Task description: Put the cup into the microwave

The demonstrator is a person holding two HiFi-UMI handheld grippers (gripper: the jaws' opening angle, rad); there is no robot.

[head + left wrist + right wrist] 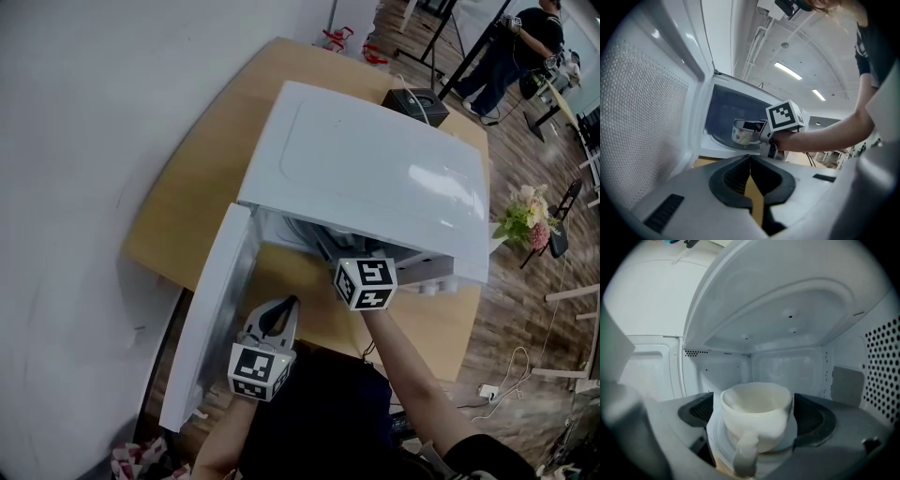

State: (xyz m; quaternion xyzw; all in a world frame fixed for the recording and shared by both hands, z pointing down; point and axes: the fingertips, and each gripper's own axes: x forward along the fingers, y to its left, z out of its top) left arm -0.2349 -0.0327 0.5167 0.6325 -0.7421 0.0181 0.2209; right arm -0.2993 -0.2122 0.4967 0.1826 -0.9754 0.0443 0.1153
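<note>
A white microwave [366, 169] stands on a wooden table [202, 159] with its door [211, 309] swung open to the left. My right gripper [754, 401] reaches into the cavity, shut on a white cup [757, 413] whose handle points back at the camera. The cup hangs just over the turntable [717, 138]. In the left gripper view the cup [742, 135] shows a coloured print. In the head view only the right gripper's marker cube [366, 283] shows at the microwave's mouth. My left gripper [291, 305] is shut and empty, low in front of the open door.
The perforated inner side of the door [642, 131] stands close on the left gripper's left. A black box [412, 98] sits behind the microwave. A white wall runs along the left. Flowers [525, 220] and a person [516, 47] are off to the right.
</note>
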